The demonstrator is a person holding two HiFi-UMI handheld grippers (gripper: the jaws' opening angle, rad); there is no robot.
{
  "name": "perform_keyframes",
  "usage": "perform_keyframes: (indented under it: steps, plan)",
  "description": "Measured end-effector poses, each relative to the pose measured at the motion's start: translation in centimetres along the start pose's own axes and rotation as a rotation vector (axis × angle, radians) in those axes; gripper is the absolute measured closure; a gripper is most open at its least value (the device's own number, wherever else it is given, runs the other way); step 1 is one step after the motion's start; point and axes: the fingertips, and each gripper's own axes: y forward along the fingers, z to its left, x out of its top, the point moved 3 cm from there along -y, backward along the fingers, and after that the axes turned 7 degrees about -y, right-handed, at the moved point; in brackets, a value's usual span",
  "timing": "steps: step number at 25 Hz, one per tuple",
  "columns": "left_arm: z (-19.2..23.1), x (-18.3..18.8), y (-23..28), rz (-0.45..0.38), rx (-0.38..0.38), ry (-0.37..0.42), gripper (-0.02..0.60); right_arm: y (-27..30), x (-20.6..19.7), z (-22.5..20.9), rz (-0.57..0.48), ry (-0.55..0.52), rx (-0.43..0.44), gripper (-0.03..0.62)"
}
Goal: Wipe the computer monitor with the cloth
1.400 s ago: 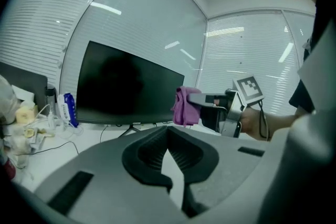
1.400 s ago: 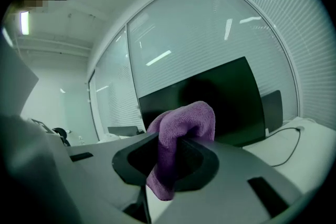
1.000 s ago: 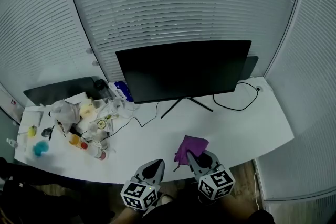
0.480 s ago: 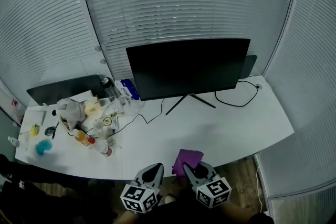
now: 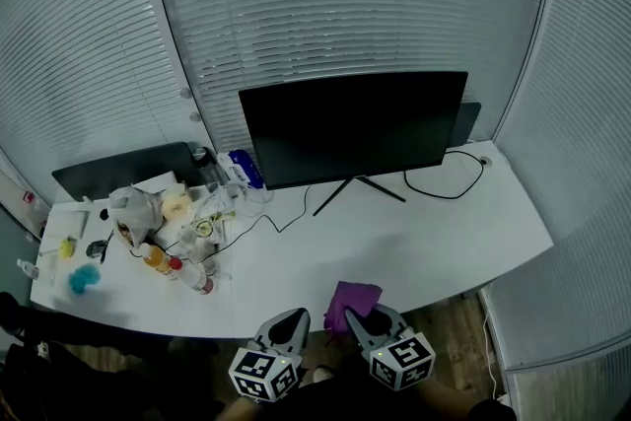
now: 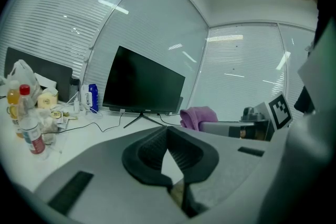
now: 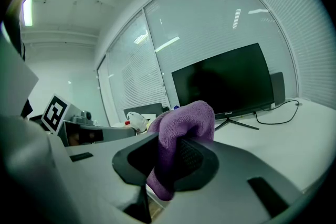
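The black monitor (image 5: 355,128) stands on its thin-legged stand at the back of the white desk (image 5: 434,242), screen dark. My right gripper (image 5: 363,316) is at the desk's front edge, shut on a bunched purple cloth (image 5: 352,296). In the right gripper view the cloth (image 7: 184,118) bulges up between the jaws of the right gripper (image 7: 176,144), well short of the monitor (image 7: 226,81). My left gripper (image 5: 288,324) hovers beside it, jaws shut with nothing in them. From the left gripper (image 6: 167,131) I see the monitor (image 6: 142,86) and the cloth (image 6: 197,115).
Bottles (image 5: 173,271), a plastic bag (image 5: 133,207), cups and cables crowd the desk's left part. A dark flat panel (image 5: 118,168) lies at the back left. A black cable (image 5: 444,187) loops right of the monitor stand. White blinds close off the back.
Since a second ago both grippers and the cloth have drawn back a little toward the desk's front edge, and the head view has shifted. Over the last half second almost nothing moved.
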Motion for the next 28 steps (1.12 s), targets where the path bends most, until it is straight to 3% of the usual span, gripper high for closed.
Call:
perform_keyframes:
  steps: [28]
  plan:
    - [1.0, 0.4, 0.2, -0.005, 0.007, 0.017, 0.577, 1.8, -0.2, 0.6, 0.035, -0.026, 0.039, 0.516]
